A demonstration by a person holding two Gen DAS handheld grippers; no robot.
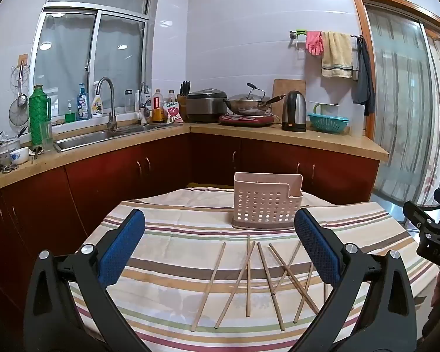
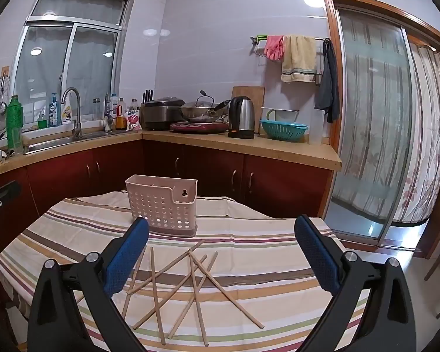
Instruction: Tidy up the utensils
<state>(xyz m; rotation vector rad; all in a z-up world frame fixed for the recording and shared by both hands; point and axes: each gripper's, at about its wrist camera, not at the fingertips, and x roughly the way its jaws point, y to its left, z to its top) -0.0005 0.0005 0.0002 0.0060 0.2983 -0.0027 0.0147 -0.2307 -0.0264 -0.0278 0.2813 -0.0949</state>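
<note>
With nothing picked up yet, this looks like the pre-grasp step: both grippers hover above the near edge of the table (image 1: 173, 264), tilted slightly down. Left gripper (image 1: 220, 228) fingers are spread wide, nothing between them; right gripper (image 2: 221, 234) same, released and empty.

Chopsticks (image 1: 250, 278) lie loose on the striped tablecloth, between the grippers and the holder (image 1: 267, 202). Some are parallel, several cross each other toward the right side of the pile. The holder stands upright further back, apart from the sticks, and seems empty.

My read on the next move: pick a stick lying clear of the others, e.g. the leftmost one (image 1: 209, 286), close across its shaft, lift, tip it upright and drop it into the holder's open top.

Materials: sticks are thin, pale, wood-like rods, likely to roll. Holder is pinkish rigid plastic, perforated walls, stepped rim, darker base. Cloth is soft and slightly wrinkled. Finger pads (image 1: 123, 249) are blue and textured.
</note>
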